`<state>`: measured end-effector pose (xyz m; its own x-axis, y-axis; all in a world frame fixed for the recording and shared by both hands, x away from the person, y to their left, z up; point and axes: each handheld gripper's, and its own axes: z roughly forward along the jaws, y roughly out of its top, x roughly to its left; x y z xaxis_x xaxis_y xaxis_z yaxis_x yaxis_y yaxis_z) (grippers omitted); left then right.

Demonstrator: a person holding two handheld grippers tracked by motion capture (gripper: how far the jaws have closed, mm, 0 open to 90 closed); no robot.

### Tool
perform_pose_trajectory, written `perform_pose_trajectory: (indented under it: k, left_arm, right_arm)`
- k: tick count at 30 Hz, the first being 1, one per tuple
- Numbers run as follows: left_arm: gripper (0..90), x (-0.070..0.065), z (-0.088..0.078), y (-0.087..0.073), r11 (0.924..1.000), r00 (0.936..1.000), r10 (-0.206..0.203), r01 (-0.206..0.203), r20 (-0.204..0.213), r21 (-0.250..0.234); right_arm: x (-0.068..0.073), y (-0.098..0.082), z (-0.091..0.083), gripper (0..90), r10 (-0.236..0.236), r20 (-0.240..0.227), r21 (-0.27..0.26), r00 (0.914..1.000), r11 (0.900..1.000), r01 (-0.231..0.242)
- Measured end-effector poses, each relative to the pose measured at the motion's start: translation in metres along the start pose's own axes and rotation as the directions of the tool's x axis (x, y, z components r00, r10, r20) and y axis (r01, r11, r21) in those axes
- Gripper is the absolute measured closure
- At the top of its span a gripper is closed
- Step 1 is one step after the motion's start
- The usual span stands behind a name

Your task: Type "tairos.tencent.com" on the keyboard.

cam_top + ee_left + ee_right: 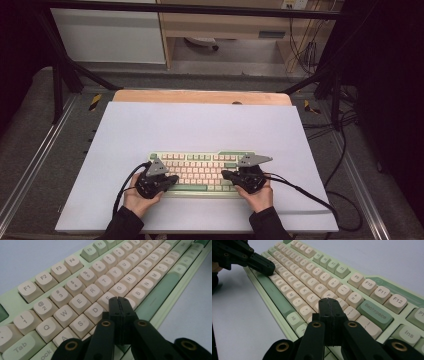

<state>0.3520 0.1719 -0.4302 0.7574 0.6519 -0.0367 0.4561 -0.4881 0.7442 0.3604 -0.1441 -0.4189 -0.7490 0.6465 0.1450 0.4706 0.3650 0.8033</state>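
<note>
A pale green keyboard with cream keys lies near the front of a white board. My left gripper is shut with nothing between its jaws and points right over the keyboard's left half. In the left gripper view its closed tips sit low over the letter keys near D and F; I cannot tell whether they touch. My right gripper is also shut and empty, pointing left over the right half. Its tips hover by the keys left of Backspace. The left gripper appears far off there.
The white board covers a wooden table. Black cables trail from the grippers across the board's front right. Black frame legs stand at the back corners, with more cables on the floor to the right.
</note>
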Motion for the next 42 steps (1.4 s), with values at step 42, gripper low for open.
perform_pose_trajectory:
  k: [42]
  left_arm:
    - [89.1,0.017,-0.033,-0.014,0.9983,0.9992,-0.029,0.027,-0.029,-0.051]
  right_arm:
    - [0.013,0.028,0.043,90.0,0.020,-0.007,0.009,0.9998,1.000,-0.020]
